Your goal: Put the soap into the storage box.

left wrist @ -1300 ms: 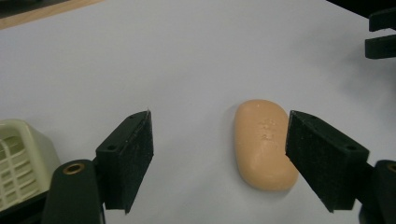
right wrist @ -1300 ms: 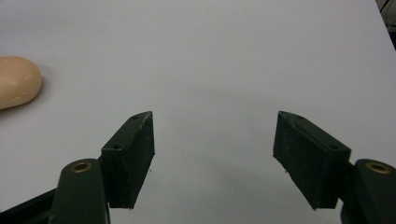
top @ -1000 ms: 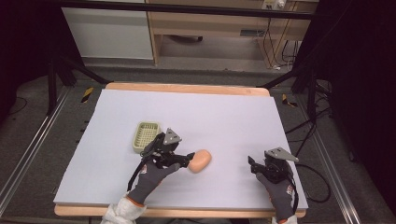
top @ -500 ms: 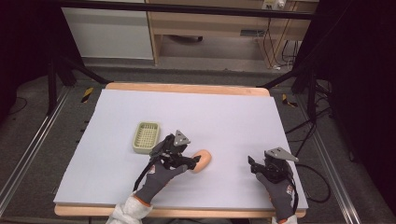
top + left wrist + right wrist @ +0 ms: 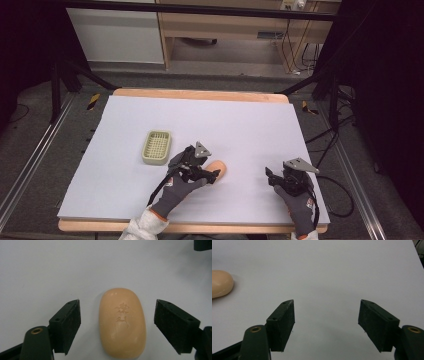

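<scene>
From the high view, my left claw (image 5: pixel 212 176) has slid forward over the last second and now sits right over the soap bar (image 5: pixel 218 169), roughly mid-tabletop toward the near edge, just right of the little green soap dish (image 5: pixel 156 147). Right claw (image 5: pixel 270 176) hasn't budged near the near-right corner.

Left gripper view: jaws apart, soap bar (image 5: pixel 122 322) squarely between them, not touching. Looks lined up for a grab, I'd guess.

Right gripper view: jaws apart over bare tabletop (image 5: pixel 332 270), nothing in them.

Left gripper (image 5: pixel 212 175) covering part of peach oval soap bar (image 5: pixel 218 170); bar's embossed mark (image 5: pixel 121 313) staying unreadable.
</scene>
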Demonstrator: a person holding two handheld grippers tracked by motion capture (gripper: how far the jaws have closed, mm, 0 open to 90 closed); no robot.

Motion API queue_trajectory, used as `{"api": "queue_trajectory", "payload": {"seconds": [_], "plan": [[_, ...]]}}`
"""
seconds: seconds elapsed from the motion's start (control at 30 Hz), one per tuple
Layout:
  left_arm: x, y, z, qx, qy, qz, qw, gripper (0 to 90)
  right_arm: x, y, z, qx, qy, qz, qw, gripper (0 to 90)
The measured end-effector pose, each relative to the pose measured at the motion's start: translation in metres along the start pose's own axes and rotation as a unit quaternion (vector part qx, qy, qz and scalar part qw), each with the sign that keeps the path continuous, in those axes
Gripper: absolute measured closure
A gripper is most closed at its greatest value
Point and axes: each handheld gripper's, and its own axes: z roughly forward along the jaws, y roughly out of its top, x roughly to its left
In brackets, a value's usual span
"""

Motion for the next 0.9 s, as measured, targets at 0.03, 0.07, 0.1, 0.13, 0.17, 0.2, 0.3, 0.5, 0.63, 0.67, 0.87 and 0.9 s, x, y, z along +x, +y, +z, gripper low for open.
{"api": "queue_trajectory", "payload": {"seconds": [0.03,0.07,0.1,0.13,0.17,0.2,0.3,0.5,0.63,0.67,0.87,0.9], "plan": [[-0.001,0.0,0.001,0.001,-0.001,0.001,1.0,20.7,0.0,0.0,0.0,0.0,0.0,0.001,1.0,29.6],[-0.001,0.0,0.002,0.004,-0.002,0.002,1.0,20.6,0.0,0.0,0.0,0.0,0.0,0.001,1.0,29.7],[-0.001,0.0,0.002,0.004,-0.002,0.002,1.0,20.5,0.0,0.0,0.0,0.0,0.0,0.001,1.0,29.7],[-0.002,0.0,0.004,0.007,-0.002,0.004,1.0,20.5,0.0,0.0,0.0,0.0,0.0,0.001,1.0,29.7],[-0.002,0.0,0.005,0.008,-0.002,0.004,1.0,20.4,0.0,0.0,0.0,0.0,0.0,0.002,1.0,29.8],[-0.003,0.0,0.007,0.012,-0.002,0.007,0.9999,20.3,0.0,0.0,0.0,0.0,0.0,0.001,1.0,29.9],[-0.004,0.0,0.009,0.017,0.0,0.009,0.9998,20.2,0.0,0.0,0.0,0.001,0.001,0.002,1.0,29.9],[-0.005,-0.001,0.017,0.032,0.0,0.013,0.9994,20.5,0.0,0.0,0.0,0.0,0.0,0.002,1.0,30.0],[-0.006,-0.002,0.024,0.04,0.002,0.011,0.9991,20.9,0.0,0.0,0.001,0.001,0.0,0.001,1.0,30.1],[-0.007,-0.002,0.025,0.043,0.003,0.011,0.999,21.3,0.0,0.0,0.001,0.001,0.0,0.0,1.0,30.1],[-0.007,-0.004,0.03,0.052,0.002,0.009,0.9986,23.1,0.001,0.0,0.002,0.002,0.002,0.0,1.0,30.4],[-0.007,-0.004,0.031,0.055,0.002,0.01,0.9985,23.8,0.001,0.0,0.002,0.003,0.003,0.001,1.0,30.4]]}}
